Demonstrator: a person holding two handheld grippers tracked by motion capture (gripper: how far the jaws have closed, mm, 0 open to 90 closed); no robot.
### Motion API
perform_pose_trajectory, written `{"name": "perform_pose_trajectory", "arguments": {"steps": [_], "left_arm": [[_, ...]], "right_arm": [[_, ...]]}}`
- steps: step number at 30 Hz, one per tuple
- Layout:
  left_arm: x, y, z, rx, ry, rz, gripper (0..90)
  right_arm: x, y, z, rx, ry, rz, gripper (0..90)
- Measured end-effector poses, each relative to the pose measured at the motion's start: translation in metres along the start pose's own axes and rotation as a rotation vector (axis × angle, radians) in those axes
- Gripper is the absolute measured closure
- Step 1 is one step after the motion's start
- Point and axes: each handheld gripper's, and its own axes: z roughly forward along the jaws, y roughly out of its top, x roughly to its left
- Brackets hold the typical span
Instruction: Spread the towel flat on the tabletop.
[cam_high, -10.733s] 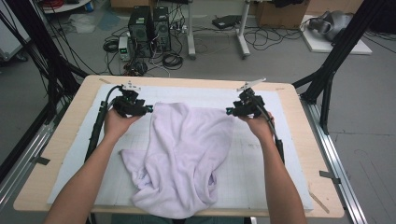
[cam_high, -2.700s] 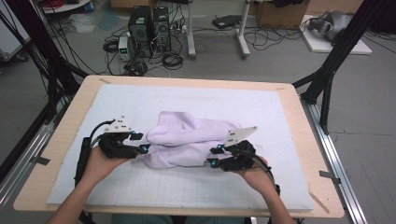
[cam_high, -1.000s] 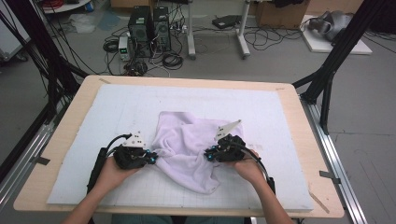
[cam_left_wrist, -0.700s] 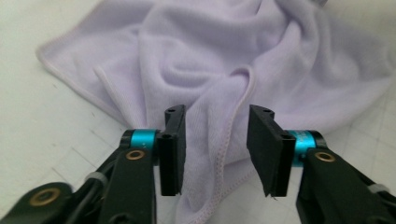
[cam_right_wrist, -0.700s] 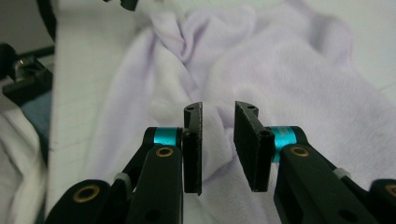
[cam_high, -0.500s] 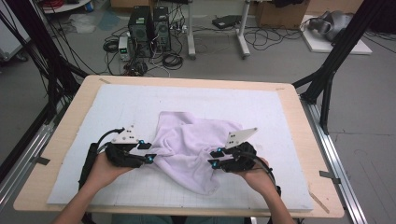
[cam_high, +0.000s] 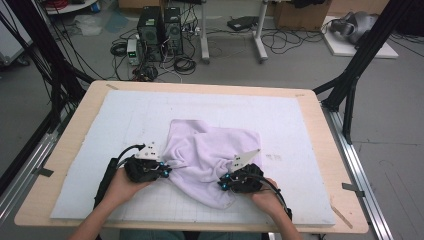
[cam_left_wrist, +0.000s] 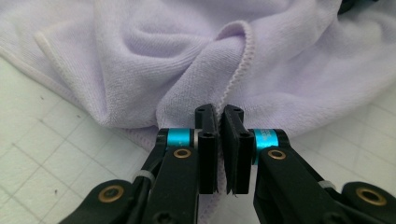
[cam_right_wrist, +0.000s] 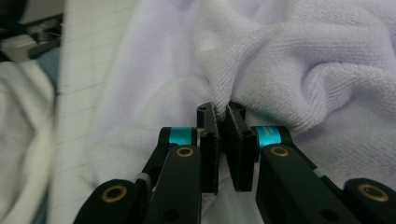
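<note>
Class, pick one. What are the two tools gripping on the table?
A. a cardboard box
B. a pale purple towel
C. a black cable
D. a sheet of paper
B: the left tool and right tool each pinch a fold of the pale purple towel.

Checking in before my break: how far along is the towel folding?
Done: the lilac towel is bunched into a rough half on the mat. In hand: left tongs and right tongs each pinch its cloth. Left: flattening and neat folds; it's still rumpled.
</note>
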Motion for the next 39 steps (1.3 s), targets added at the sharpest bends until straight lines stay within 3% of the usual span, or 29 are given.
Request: {"name": "perform_pose_trajectory", "arguments": {"steps": [2,8,11,13,15,16,18,21,24,29,31,35,37,39], "left_arm": [[-0.005,0.000,-0.008,-0.025,-0.011,-0.003,84.9],[-0.023,-0.002,-0.033,-0.072,-0.055,0.001,85.0],[-0.034,0.001,-0.043,-0.092,-0.072,0.030,84.4],[-0.040,0.004,-0.049,-0.094,-0.064,0.057,77.8],[-0.042,0.008,-0.053,-0.101,-0.070,0.047,63.6],[-0.041,0.010,-0.054,-0.109,-0.071,0.049,59.5],[-0.040,0.013,-0.051,-0.117,-0.072,0.046,54.9],[-0.038,0.018,-0.035,-0.105,-0.076,0.049,54.3],[-0.036,0.024,-0.014,-0.096,-0.080,0.053,54.1],[-0.032,0.035,0.020,-0.065,-0.088,0.069,50.7],[-0.030,0.036,0.033,-0.024,-0.099,0.068,51.5],[-0.026,0.030,0.051,0.078,-0.121,0.092,74.9],[-0.025,0.026,0.049,0.063,-0.120,0.089,84.2],[-0.025,0.023,0.042,0.058,-0.096,0.092,86.3]], "right_arm": [[0.004,0.001,-0.008,-0.007,0.019,-0.006,84.8],[0.020,0.005,-0.051,-0.058,0.011,-0.051,84.7],[0.034,0.011,-0.070,-0.066,0.008,-0.106,84.8],[0.043,0.016,-0.082,-0.071,0.022,-0.141,84.6],[0.049,0.020,-0.092,-0.088,0.030,-0.155,81.9],[0.048,0.021,-0.096,-0.096,0.037,-0.157,78.8],[0.045,0.020,-0.101,-0.118,0.007,-0.131,74.4],[0.032,0.013,-0.095,-0.100,-0.051,-0.091,68.7],[0.018,-0.002,-0.079,-0.057,-0.082,-0.035,65.2],[-0.002,-0.026,-0.051,-0.011,-0.104,0.050,60.7],[-0.005,-0.029,-0.040,0.015,-0.113,0.052,61.3],[-0.006,-0.030,-0.032,-0.015,-0.078,0.054,77.7],[-0.005,-0.031,-0.032,-0.019,-0.062,0.041,83.8],[-0.004,-0.031,-0.035,-0.025,-0.053,0.033,84.7]]}}
